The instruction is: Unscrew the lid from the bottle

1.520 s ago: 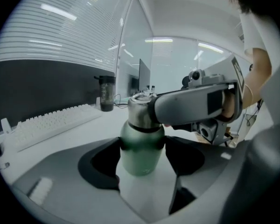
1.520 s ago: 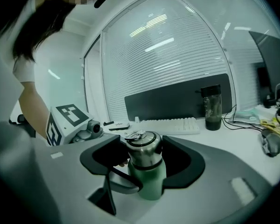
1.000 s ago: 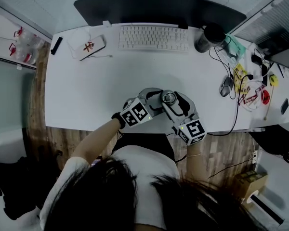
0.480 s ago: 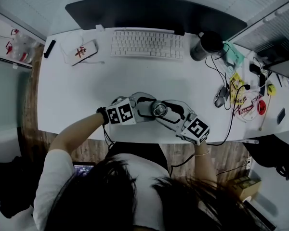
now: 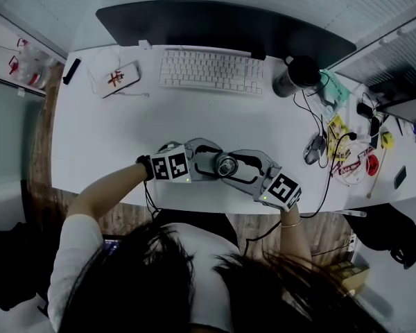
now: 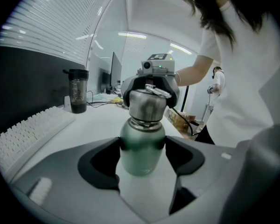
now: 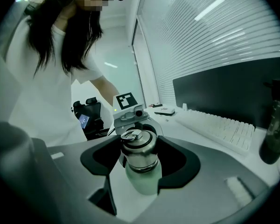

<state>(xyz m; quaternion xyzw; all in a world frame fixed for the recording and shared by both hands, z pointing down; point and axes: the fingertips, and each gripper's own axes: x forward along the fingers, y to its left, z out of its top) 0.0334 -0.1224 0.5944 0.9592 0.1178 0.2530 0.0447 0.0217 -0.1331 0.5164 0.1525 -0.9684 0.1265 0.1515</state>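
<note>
Bottle (image 6: 141, 158): standing on the surface (image 5: 125, 137), lower centre of the head view.
Left tool (image 6: 143, 144): pinching the green body; brace it firmly.
Right tool (image 7: 141, 157): clamped round the steel lid (image 7: 139, 146); twist level, without tipping.

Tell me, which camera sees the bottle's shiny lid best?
The right gripper view: the lid sits close and whole, top ring and side, between the right gripper's pads. The left gripper view shows it farther off, above the bottle body. The head view shows only its small round top.
</note>
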